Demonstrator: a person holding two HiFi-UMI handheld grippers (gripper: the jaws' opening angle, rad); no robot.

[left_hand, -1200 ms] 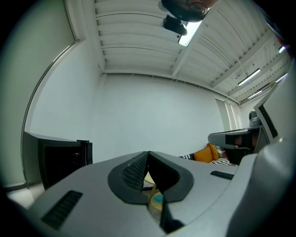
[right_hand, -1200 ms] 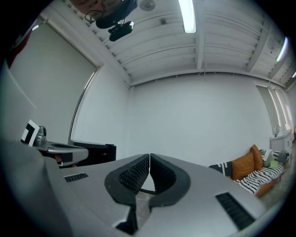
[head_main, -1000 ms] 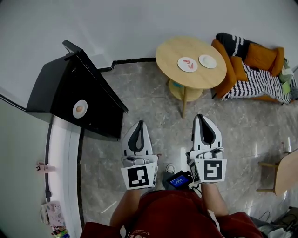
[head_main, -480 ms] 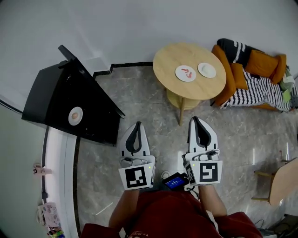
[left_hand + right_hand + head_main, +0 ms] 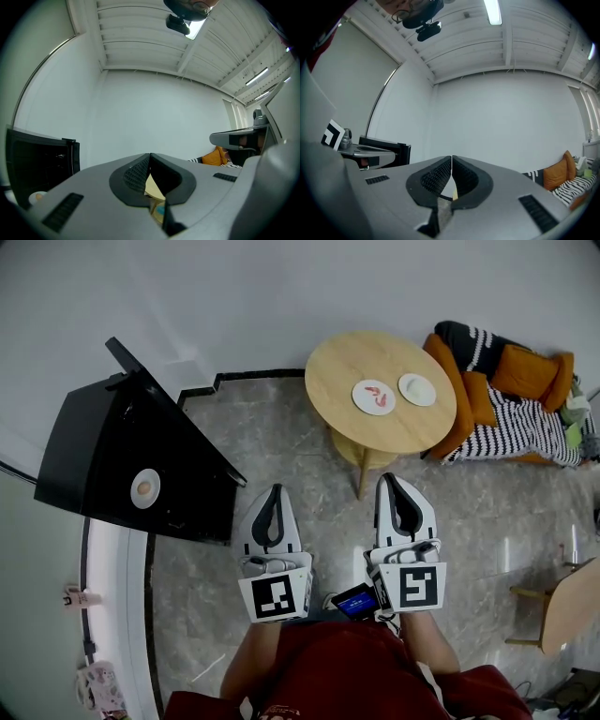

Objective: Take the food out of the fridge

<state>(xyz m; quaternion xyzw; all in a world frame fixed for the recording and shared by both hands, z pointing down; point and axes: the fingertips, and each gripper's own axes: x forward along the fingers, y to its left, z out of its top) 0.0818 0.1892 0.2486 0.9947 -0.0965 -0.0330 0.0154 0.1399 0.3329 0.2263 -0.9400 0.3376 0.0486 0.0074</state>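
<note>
Now both grippers, left (image 5: 274, 489) and right (image 5: 399, 478), have their jaws closed on nothing, side by side above the floor (image 5: 300, 432). Food (image 5: 143, 488) sits on a plate (image 5: 134, 496) in the black fridge (image 5: 89, 451), well to their left.

Both hand-held grippers (image 5: 272, 498) (image 5: 400, 486) closed, level, empty.

Open floor (image 5: 281, 427) runs toward twelve o'clock, between the black fridge (image 5: 141, 465) at ten o'clock and the round wooden table (image 5: 380, 418) at one o'clock. A sofa (image 5: 511, 404) closes off two o'clock beyond the table.
</note>
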